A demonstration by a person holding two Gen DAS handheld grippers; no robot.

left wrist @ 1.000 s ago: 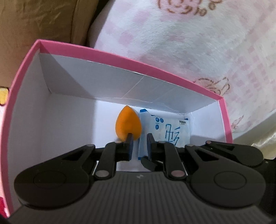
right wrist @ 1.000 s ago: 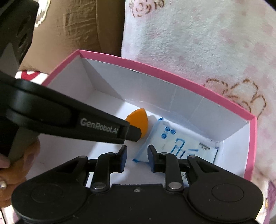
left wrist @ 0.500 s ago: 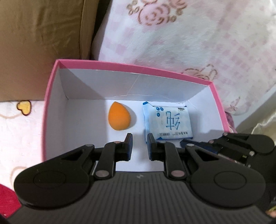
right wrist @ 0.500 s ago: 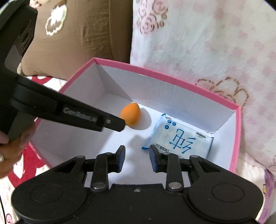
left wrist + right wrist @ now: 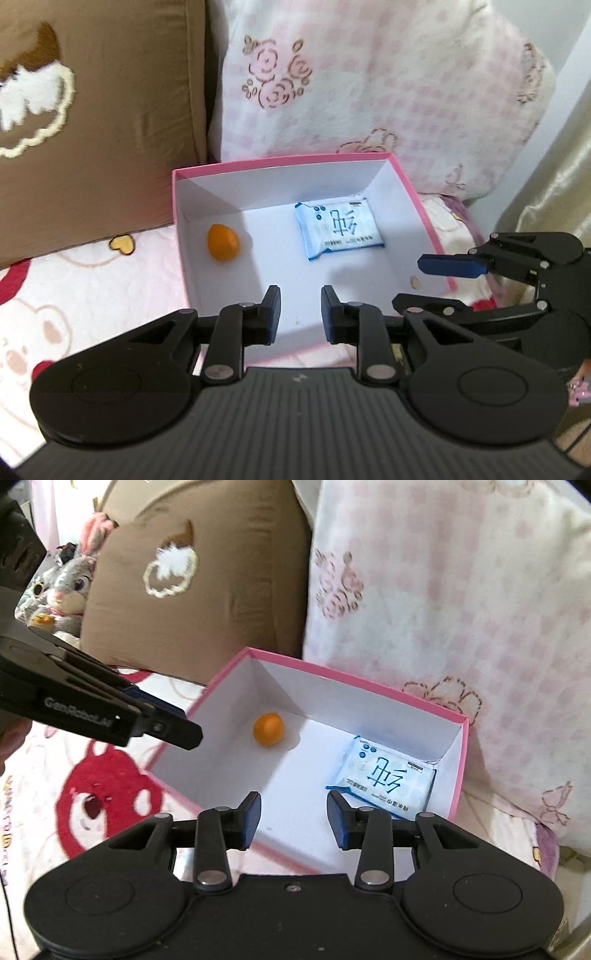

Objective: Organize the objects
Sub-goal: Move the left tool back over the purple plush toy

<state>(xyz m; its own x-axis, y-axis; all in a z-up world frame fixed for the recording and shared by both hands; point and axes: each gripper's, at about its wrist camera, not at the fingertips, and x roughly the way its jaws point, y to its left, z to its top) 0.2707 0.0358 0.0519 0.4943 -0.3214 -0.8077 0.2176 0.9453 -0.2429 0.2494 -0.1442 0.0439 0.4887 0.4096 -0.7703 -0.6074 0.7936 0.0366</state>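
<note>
Holding two things — box (image 5: 406,192) (pink), one sponge (image 5: 222,242), one packet (image 5: 338,229)

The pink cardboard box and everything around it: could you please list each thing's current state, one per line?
Pink cardboard box: open, no lid, upright on the bedding.
Orange egg-shaped sponge: lying loose inside the box, on its left side, untouched.
White and blue tissue packet: lying flat in the box, label up, sealed.
Left gripper: jaws just opening, nothing between them, above the box's near edge.
Right gripper: jaws just opening, empty.
</note>
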